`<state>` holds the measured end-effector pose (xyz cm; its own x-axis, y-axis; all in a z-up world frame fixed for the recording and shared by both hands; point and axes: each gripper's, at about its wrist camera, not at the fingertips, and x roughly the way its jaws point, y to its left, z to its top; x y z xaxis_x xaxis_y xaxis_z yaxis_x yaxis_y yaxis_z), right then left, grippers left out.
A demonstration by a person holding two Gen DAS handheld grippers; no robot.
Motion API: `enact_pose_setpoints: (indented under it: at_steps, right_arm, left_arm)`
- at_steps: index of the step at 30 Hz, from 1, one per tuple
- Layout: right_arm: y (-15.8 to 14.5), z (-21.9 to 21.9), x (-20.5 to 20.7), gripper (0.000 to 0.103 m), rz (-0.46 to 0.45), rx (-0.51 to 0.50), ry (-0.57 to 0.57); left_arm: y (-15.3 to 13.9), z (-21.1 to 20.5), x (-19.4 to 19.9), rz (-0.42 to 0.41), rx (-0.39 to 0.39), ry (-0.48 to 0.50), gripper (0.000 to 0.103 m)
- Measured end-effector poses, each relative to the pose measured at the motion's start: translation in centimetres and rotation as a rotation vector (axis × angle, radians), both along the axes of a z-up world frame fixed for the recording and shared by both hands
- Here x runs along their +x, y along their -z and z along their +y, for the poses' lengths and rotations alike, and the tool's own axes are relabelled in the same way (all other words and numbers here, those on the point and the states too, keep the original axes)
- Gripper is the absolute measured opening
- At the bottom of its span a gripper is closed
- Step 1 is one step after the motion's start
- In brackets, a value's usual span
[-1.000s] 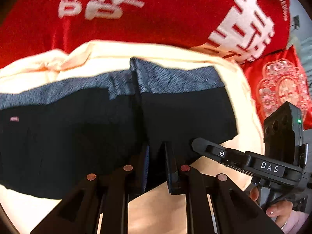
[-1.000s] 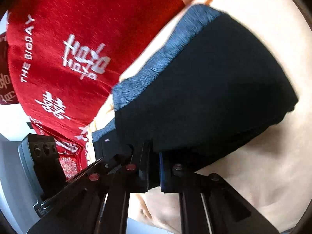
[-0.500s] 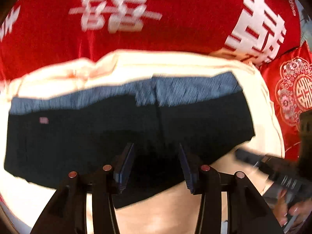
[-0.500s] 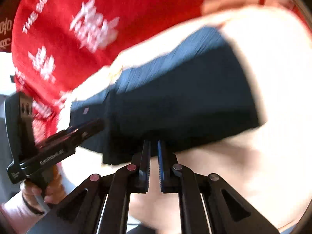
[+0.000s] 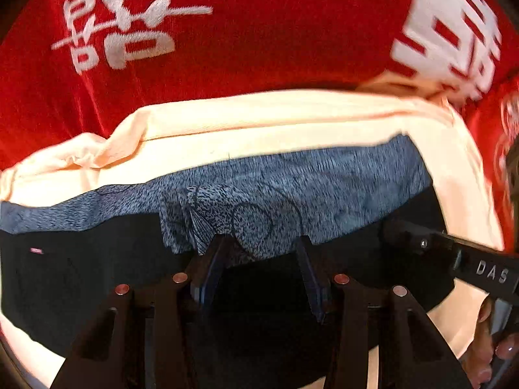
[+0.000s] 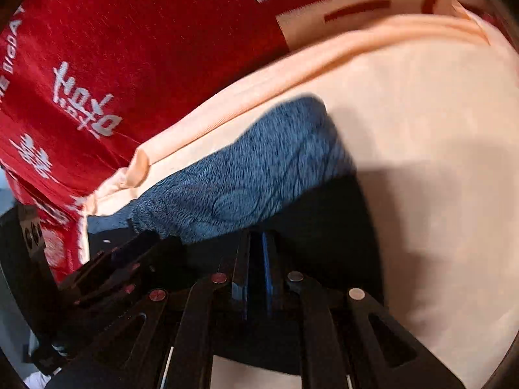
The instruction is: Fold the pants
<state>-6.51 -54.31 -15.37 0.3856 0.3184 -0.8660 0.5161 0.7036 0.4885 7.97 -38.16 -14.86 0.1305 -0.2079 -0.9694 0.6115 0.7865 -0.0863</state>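
Moved: since a second ago the left hand-held gripper [image 5: 262,269] has let go and parted, and the pants' [image 5: 97,278] folded-over half now lies on the other half; both grippers sit lower over the cloth.
Pants: black, with a grey-blue waistband [image 5: 292,191], lying flat on a peach sheet [image 5: 259,123], directly under and ahead of both grippers.
Why so: one half is laid over the other with the waistbands roughly matched, so I judge this first fold is set down and ready to be smoothed or folded again.
Left hand-held gripper: partly open, fingers [image 5: 211,269] straddling a rumple of waistband, pads not pressing it.
Right hand-held gripper [image 6: 256,265]: closed to a thin slit over the black cloth; whether cloth is pinched I cannot tell.
Around: red blanket [image 5: 259,32] with white lettering beyond the sheet, ahead of both.
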Motion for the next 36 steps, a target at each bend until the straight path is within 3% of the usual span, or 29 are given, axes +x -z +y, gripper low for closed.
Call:
enact_pose_setpoints:
  at_steps: [3,7,8,10,14,19,21,30,34,36]
  right_arm:
    - [-0.3,0.9,0.3,0.008,0.017,-0.024,-0.052]
    - [-0.2,1.2,0.4,0.008,0.034,-0.012,-0.101]
    - [-0.3,1.2,0.4,0.008,0.037,-0.004,-0.103]
    - [-0.4,1.0,0.4,0.009,0.048,0.013,-0.110]
    - [-0.8,1.8,0.5,0.018,0.060,0.000,-0.170]
    - [-2.2,4.4,0.9,0.040,0.074,-0.123,-0.290]
    - [-2.5,6.1,1.2,0.043,0.086,-0.171,-0.326]
    - [-4.2,13.1,2.1,0.043,0.100,-0.177,-0.358]
    - [-5.0,16.1,3.0,0.058,0.095,-0.221,-0.382]
    - [-5.2,17.4,3.6,0.058,0.095,-0.255,-0.375]
  left_arm:
    - [-0.3,0.2,-1.0,-0.026,0.033,0.018,0.047]
    - [-0.9,1.7,-0.9,0.013,0.044,-0.078,0.051]
    - [-1.2,2.4,-1.0,0.011,0.062,-0.113,0.070]
    - [-1.8,3.8,-1.4,0.006,0.068,-0.170,0.084]
    - [-2.8,6.6,-2.2,0.020,0.092,-0.250,0.084]
    - [-3.0,9.3,-3.1,0.035,0.109,-0.325,0.084]
    - [-2.5,10.8,-3.6,0.053,0.113,-0.356,0.084]
    - [-1.5,17.8,-2.8,0.097,0.153,-0.415,0.084]
    - [-1.7,21.0,-1.7,0.103,0.153,-0.432,0.084]
    - [-1.8,22.6,-1.1,0.106,0.148,-0.445,0.084]
